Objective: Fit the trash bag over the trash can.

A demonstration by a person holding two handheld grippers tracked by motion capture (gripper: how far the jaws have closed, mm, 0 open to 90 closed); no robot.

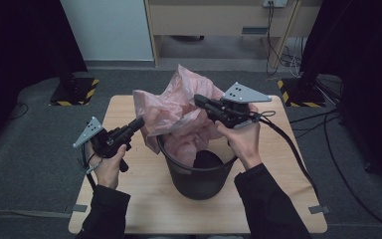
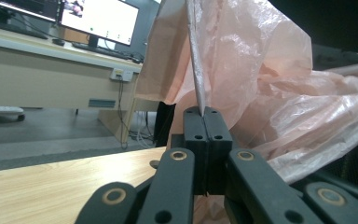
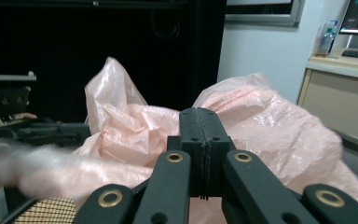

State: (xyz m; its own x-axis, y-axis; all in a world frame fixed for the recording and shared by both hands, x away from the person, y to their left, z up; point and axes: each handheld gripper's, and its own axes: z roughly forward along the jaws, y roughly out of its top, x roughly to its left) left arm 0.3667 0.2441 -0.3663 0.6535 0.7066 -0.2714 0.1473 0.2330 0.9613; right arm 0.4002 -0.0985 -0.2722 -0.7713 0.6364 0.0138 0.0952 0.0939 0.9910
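A pink plastic bag [image 1: 171, 107] billows up out of a black mesh bin [image 1: 199, 179] in the middle of the wooden table [image 1: 144, 199]. My left gripper [image 1: 138, 123] is at the bag's left edge. In the left gripper view its jaws are shut on a thin fold of the bag [image 2: 200, 70], which rises straight up from the tips [image 2: 204, 112]. My right gripper [image 1: 199, 99] reaches in from the right, above the bin. Its jaws [image 3: 199, 112] are shut with the tips sunk in the bag's film [image 3: 135, 130].
The bin stands near the table's front edge, between the person's forearms. Cables [image 1: 298, 149] trail off the table's right side. Beyond the table are a cabinet [image 1: 219, 20] and stands with striped bases [image 1: 74, 92]. Bare tabletop lies to the left and right of the bin.
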